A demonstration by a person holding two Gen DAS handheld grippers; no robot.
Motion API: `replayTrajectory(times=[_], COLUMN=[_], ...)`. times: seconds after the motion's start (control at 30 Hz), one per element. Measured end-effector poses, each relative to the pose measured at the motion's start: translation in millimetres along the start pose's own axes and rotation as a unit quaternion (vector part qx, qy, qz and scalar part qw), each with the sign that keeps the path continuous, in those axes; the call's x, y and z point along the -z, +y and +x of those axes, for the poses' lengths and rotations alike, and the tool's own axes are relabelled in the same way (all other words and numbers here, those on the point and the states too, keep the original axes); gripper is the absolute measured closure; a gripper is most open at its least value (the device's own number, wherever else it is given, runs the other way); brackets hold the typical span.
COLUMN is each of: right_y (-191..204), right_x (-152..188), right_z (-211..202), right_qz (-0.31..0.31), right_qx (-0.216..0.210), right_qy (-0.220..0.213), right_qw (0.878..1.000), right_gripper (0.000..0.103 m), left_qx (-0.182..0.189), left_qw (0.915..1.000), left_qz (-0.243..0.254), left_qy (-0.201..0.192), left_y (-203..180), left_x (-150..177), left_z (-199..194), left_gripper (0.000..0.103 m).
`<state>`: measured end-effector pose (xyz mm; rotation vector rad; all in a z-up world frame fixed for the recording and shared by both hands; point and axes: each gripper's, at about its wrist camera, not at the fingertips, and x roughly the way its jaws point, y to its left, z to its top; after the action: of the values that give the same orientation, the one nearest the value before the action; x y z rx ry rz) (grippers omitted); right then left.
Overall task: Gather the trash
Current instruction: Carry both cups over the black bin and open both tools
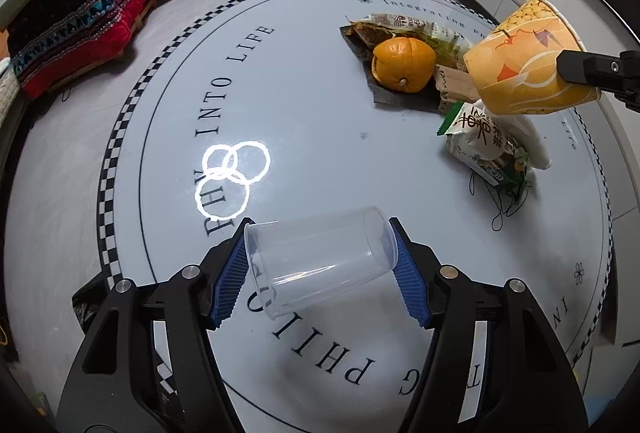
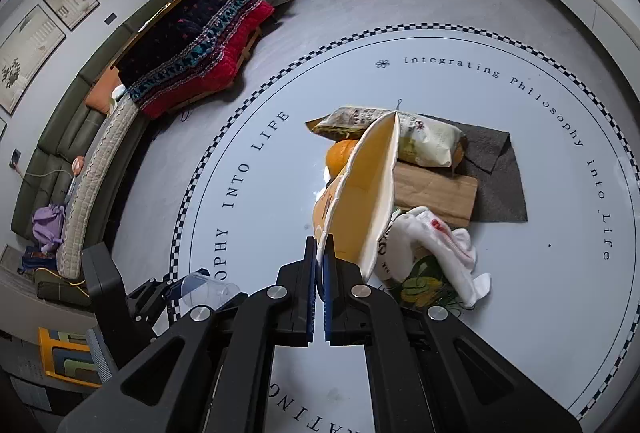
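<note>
The left tool point(image 1: 320, 257) held a clear plastic cup point(image 1: 320, 261) between its blue pads, jaws about half open around it. The cup lay on its side, its long axis running across the lower middle of the frame, mouth to the left. The right tool point(image 2: 322, 265) was shut tight on the rim of an orange paper cup point(image 2: 356, 201), squashing it flat. Both cups looked lifted off the tabletop point(image 1: 320, 137). The rest of the trash sat in the upper right of the left view: an orange point(image 1: 404, 64), snack bags point(image 1: 484, 149) and a dark cloth point(image 1: 400, 97). No bin showed.
</note>
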<state>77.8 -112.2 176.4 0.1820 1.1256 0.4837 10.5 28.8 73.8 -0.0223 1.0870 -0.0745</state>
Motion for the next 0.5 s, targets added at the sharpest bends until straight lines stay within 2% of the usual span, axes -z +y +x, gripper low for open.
replayTrajectory(times=[0.2, 0.5], right_y=[38.5, 112.0], right_x=[13.5, 48.7], right_z=[6.8, 25.0], right_qz=[-0.030, -0.098], right_qx=[-0.004, -0.025], right_qy=[0.014, 0.044], right_qw=[0.999, 0.994], right_gripper=[0.099, 0.099], left_qx=[-0.005, -0.025], left_qw=[0.9997, 0.9974], left_qz=[-0.017, -0.053], left_qy=[-0.020, -0.042], left_y=[31.4, 80.2], left_x=[14.9, 56.9], left_z=[-21.1, -57.4], left_gripper=[0.039, 0.039])
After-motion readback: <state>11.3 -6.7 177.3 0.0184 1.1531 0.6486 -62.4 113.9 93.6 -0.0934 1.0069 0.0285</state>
